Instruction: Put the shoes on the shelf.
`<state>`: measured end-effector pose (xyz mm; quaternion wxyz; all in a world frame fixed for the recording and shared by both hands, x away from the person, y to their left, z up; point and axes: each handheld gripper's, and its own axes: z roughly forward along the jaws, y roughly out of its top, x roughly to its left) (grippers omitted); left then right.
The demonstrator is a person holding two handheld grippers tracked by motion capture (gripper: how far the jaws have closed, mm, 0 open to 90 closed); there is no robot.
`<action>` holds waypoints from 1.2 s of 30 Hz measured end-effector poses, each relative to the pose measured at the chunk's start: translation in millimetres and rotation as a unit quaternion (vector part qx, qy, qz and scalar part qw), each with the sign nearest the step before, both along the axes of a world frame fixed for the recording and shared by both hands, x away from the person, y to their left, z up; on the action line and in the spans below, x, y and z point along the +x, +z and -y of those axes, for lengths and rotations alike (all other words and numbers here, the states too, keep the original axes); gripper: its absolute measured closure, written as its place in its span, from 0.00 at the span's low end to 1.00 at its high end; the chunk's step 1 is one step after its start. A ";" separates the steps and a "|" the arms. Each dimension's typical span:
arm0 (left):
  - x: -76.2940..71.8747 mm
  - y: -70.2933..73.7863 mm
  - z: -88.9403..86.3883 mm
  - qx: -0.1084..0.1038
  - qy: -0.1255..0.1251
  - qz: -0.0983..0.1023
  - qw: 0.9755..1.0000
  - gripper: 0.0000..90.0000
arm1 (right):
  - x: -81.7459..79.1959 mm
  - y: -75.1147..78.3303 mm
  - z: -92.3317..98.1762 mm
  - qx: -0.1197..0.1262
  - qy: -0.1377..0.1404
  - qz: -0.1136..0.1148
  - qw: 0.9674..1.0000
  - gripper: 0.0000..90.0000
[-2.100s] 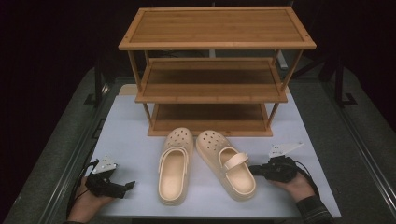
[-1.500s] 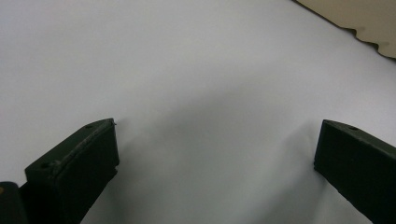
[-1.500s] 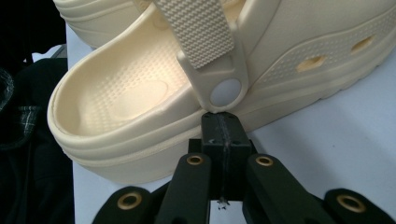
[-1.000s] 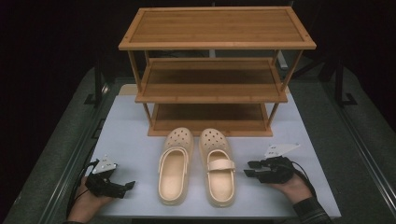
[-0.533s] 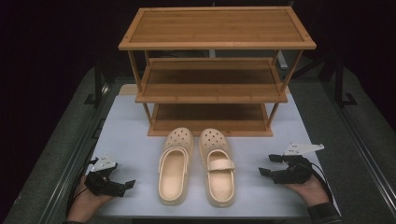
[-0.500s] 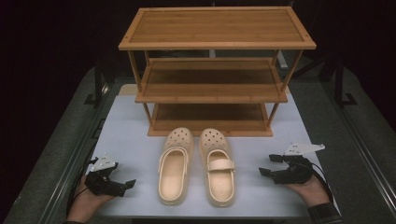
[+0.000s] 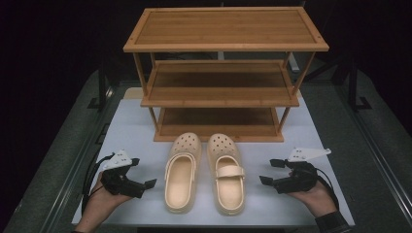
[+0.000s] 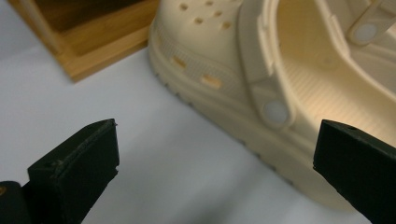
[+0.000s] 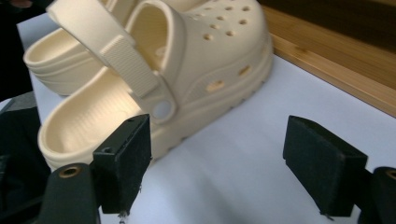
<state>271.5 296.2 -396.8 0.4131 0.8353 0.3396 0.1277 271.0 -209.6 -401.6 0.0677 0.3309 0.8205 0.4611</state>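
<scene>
High view: 2 cream clogs sit side by side on the white bench (image 7: pixel 131 126), toes pointing far toward a 3-tier wooden shoe rack (image 7: pixel 221 73). The left clog (image 7: pixel 180 172) has its heel strap swung forward; the right clog (image 7: pixel 226 172) has its strap lying across the opening. No brand mark, label or writing can be read on either clog or on the rack.

The left hand-held gripper (image 7: pixel 141 180) rests in the person's left hand (image 7: pixel 104 201), near the left clog but apart from it, jaws spread wide and empty. The right hand-held gripper (image 7: pixel 271 172) sits in the right hand (image 7: pixel 318 196), near the right clog, jaws also wide and holding nothing.

Compared with 2.1 s ago, the right clog, then angled with its heel swung right, now lies parallel to the left one, and the right hand-held gripper has backed away from it. Since 0.5 s ago, both hands and clogs look almost unchanged.
</scene>
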 end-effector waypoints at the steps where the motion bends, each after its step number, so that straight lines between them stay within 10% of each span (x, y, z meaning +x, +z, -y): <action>1: 1.9 2.3 6.1 -0.001 -0.005 0.001 1.000 0.00 | 0.2 0.5 -2.0 0.001 0.002 0.000 1.000 0.26; 28: 45.0 6.2 60.4 0.007 -0.041 0.015 0.999 0.18 | 36.4 4.9 -66.1 -0.007 0.038 0.001 0.999 0.24; 36: 52.0 3.1 64.2 0.007 -0.046 0.013 0.999 0.39 | 48.6 -1.4 -75.1 -0.015 0.034 -0.002 0.999 0.37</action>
